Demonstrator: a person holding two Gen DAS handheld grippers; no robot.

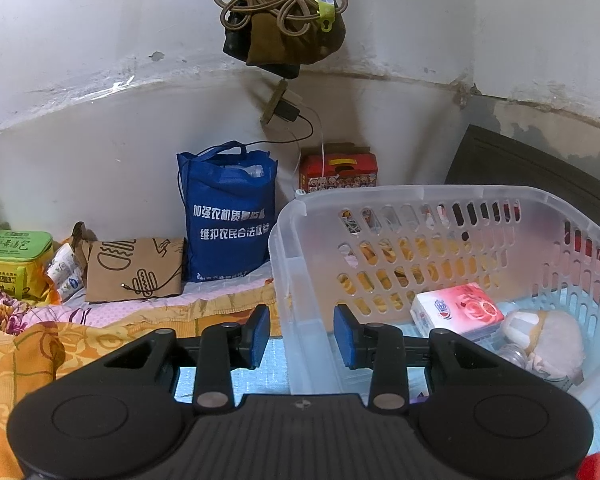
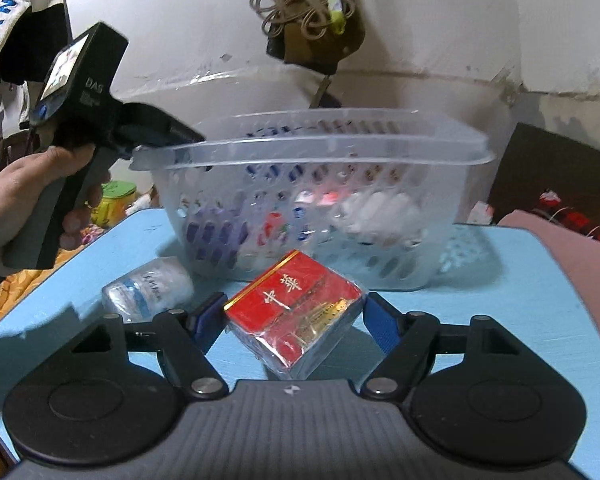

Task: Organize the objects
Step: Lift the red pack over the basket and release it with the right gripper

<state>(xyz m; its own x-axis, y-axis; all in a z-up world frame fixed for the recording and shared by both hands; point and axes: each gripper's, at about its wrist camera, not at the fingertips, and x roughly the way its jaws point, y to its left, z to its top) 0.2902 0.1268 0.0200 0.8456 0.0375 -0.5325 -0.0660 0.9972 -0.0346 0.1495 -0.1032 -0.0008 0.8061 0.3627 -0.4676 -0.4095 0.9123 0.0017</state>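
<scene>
Red cigarette pack (image 2: pixel 296 312) sits between the right gripper (image 2: pixel 294 320) fingers, long axis running diagonal, far-left to near-right, plastic wrap on it. Jaws are wide, pads close to both pack sides; contact on the right edge can't be confirmed, so grip is unclear. Pack looks to rest on the blue table (image 2: pixel 500 272), just in front of the clear basket (image 2: pixel 312 148). Left gripper (image 1: pixel 302 330) straddles the basket's corner wall, jaws apart, not clamped. Right hand is nearer. Likely next: close, lift, forward over the rim. A wrapped roll (image 2: pixel 150 288) lies just left.

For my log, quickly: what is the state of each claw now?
Left claw: open, astride the basket wall.
Right claw: around the red pack; closure cannot be told.
</scene>
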